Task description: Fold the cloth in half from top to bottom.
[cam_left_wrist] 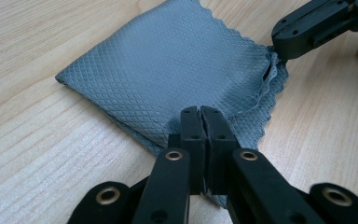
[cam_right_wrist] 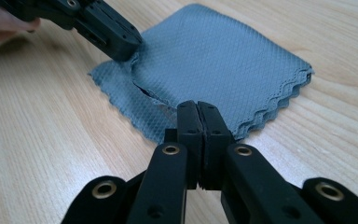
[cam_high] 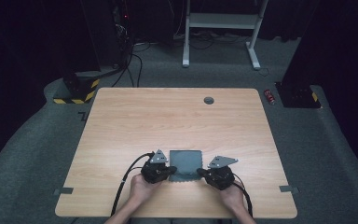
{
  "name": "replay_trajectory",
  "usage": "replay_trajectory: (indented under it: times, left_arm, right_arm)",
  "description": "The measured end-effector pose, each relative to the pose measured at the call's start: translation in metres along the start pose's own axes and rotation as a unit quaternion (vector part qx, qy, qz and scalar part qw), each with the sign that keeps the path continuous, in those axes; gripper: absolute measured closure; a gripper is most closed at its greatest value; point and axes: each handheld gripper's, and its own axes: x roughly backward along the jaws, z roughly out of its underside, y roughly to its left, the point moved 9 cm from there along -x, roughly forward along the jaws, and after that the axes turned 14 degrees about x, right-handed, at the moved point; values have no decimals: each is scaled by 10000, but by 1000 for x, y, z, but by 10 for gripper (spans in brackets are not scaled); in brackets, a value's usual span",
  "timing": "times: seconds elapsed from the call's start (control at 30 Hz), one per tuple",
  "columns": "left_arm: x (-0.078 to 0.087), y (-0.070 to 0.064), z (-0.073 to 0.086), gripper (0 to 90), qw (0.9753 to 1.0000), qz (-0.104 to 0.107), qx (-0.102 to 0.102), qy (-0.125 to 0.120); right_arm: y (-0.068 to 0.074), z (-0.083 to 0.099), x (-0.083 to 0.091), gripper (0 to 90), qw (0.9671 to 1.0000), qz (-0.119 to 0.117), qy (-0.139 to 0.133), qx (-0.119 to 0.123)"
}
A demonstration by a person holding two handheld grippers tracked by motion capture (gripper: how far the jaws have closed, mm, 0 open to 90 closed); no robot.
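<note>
Folded grey cloth, scalloped edges, lies flat on the wooden table, lower centre of the high view. Left gripper is clamped on its lower left corner; right gripper is clamped on its lower right corner, jaws pressed together.

This looks like a lab or test room, not a home. A plain wooden table stands on grey carpet in a dark room. At 11 o'clock there is a black stand with yellow and black warning stripes and many black cables. At 12 o'clock stands a white metal frame. Black curtains hang all around
</note>
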Motion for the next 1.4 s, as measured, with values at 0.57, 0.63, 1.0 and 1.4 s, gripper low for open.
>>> replay_trajectory:
  times: [0.57,0.63,1.0,1.4]
  left_arm:
    - [15,-12,-7,759,9995,264,125,-131]
    - [15,-9,-11,752,9996,209,122,-173]
    - [-10,-3,-2,705,9997,-197,27,126]
    - [5,-8,17,659,9995,-205,-135,195]
  right_arm:
    - [5,-3,8,811,9996,-181,-114,-176]
    - [4,-8,10,813,9997,-138,-167,-134]
    - [8,-8,-18,814,9996,39,221,167]
    - [11,3,-16,789,9977,196,428,494]
